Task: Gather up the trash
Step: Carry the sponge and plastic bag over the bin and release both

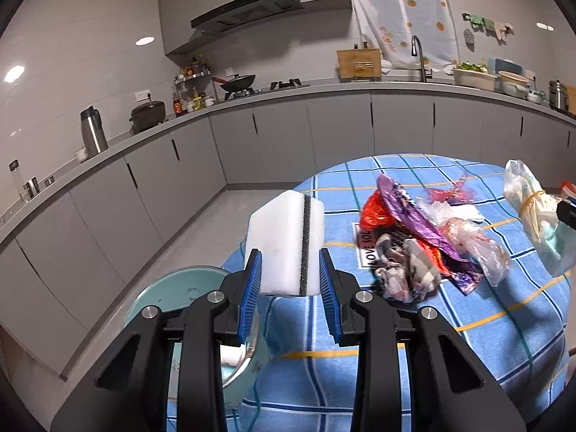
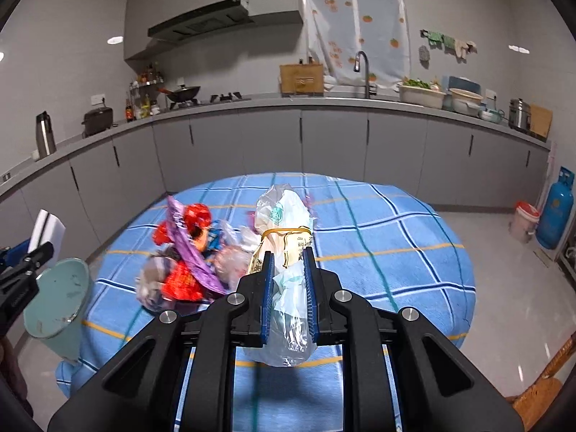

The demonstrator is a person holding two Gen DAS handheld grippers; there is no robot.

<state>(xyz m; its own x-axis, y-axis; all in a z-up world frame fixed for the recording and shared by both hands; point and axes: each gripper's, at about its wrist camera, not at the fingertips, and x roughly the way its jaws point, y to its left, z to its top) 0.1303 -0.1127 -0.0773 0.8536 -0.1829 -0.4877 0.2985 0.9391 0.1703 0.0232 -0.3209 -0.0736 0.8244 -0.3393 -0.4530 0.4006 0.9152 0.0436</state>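
Note:
My left gripper [image 1: 289, 273] is shut on a white sponge block [image 1: 286, 241] with a dark stripe, held above the table's left edge. It also shows in the right wrist view [image 2: 45, 232]. A teal trash bin [image 1: 187, 295] stands below it beside the table, also seen in the right wrist view [image 2: 59, 300]. My right gripper [image 2: 288, 277] is shut on a clear plastic bag bundle [image 2: 284, 223] bound with a rubber band, held above the table; it shows at the right in the left wrist view [image 1: 532, 212]. A pile of wrappers [image 1: 424, 241] lies on the blue checked tablecloth [image 1: 504, 306].
Grey kitchen cabinets and a counter [image 2: 324, 102] run along the far walls with a wok, kettle and sink. A blue gas cylinder [image 2: 556, 212] and a small bucket [image 2: 523, 221] stand on the floor at right. A wooden chair [image 2: 543, 388] is at the lower right.

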